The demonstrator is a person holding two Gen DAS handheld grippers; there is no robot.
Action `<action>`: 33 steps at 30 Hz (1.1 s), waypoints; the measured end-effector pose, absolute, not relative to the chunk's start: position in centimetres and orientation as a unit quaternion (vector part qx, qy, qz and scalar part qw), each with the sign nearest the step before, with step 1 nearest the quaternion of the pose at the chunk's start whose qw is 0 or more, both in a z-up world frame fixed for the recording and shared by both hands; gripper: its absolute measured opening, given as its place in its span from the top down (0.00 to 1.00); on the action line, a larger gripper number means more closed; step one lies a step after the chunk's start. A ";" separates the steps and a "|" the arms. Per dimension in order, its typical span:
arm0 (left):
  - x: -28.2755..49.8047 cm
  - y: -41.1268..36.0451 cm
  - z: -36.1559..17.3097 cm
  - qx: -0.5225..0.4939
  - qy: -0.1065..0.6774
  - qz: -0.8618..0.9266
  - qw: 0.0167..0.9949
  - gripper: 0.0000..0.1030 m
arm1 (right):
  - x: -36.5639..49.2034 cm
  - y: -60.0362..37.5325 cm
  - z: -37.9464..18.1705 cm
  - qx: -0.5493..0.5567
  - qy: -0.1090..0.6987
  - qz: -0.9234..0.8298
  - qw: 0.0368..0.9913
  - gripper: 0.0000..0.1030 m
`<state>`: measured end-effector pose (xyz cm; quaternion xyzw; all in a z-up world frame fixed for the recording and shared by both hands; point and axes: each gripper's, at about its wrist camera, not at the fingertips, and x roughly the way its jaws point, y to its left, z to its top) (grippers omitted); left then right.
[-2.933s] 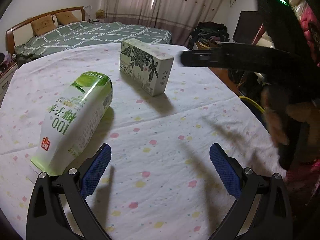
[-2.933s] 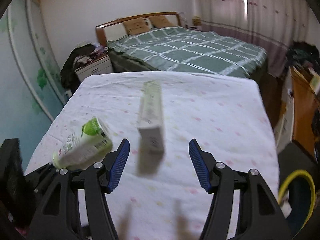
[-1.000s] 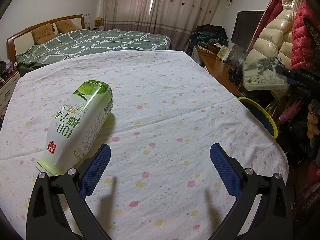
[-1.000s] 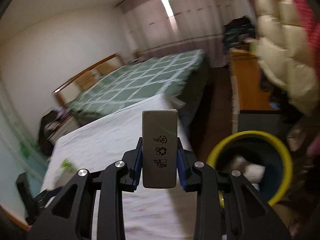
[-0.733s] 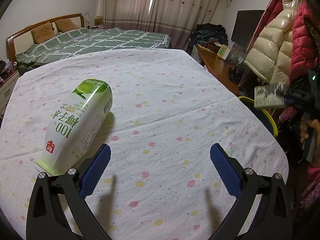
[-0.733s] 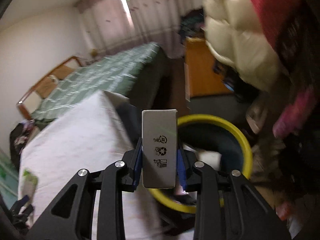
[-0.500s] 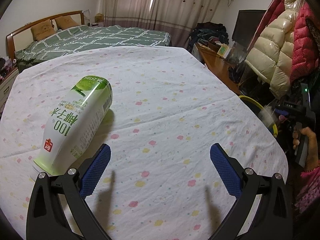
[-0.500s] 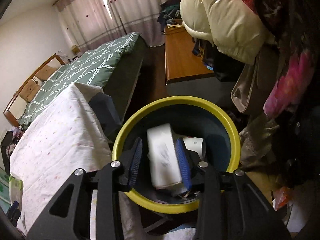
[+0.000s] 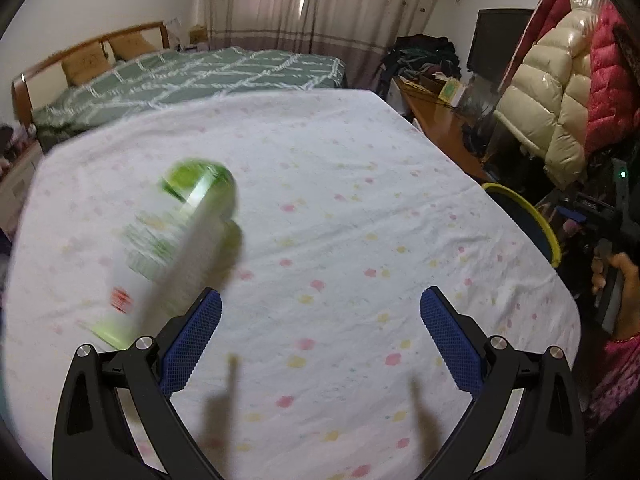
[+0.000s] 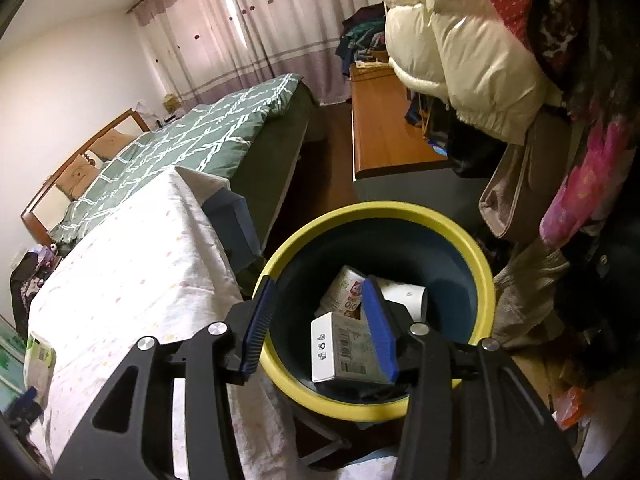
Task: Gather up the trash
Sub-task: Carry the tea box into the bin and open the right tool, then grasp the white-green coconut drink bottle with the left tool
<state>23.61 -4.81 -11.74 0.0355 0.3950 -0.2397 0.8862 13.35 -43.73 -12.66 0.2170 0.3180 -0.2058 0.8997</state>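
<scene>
A green and white drink carton (image 9: 168,248) lies on its side on the table's spotted cloth (image 9: 340,216), blurred, just ahead and left of my open, empty left gripper (image 9: 320,316). The carton also shows at the table's far end in the right wrist view (image 10: 38,356). My right gripper (image 10: 320,312) is open and empty above the yellow-rimmed bin (image 10: 476,256). The white box (image 10: 344,348) lies inside the bin on other cups and cartons (image 10: 348,288).
The bin (image 9: 524,216) stands off the table's right edge. Padded jackets (image 10: 460,40) hang close beside it. A wooden desk (image 10: 380,120) and a bed (image 9: 192,76) lie beyond. The right gripper's handle and hand (image 9: 616,264) show at the right.
My right gripper carried the white box from the table to over the bin, opened, and the box dropped in. The left gripper shifted toward the carton, which now looks blurred.
</scene>
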 end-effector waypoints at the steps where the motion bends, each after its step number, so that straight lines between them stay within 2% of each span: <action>1: 23.9 -4.4 -11.0 0.039 0.390 -0.235 0.889 0.05 | 13.2 -43.8 -12.6 0.217 0.317 -0.206 0.900 0.53; 7: 27.7 -2.6 -7.7 0.083 0.396 -0.199 0.892 0.05 | 12.9 -43.8 -13.1 0.221 0.321 -0.193 0.901 0.51; 18: 35.3 -3.7 -12.6 0.155 0.527 -0.177 0.817 0.05 | 13.0 -43.5 -13.5 0.224 0.333 -0.167 0.901 0.46; 21: 36.4 -4.2 -13.4 0.176 0.540 -0.175 0.805 0.11 | 12.9 -43.6 -13.8 0.227 0.335 -0.164 0.900 0.46; 25: 37.5 -4.9 -14.1 0.191 0.559 -0.173 0.788 0.25 | 12.8 -43.8 -14.0 0.231 0.337 -0.161 0.899 0.46; 30: 38.5 -6.1 -14.4 0.205 0.574 -0.187 0.770 0.33 | 12.6 -44.1 -14.2 0.233 0.338 -0.158 0.898 0.46; 33: 38.8 -6.8 -14.2 0.208 0.583 -0.196 0.760 0.42 | 12.4 -44.3 -14.3 0.237 0.337 -0.157 0.898 0.46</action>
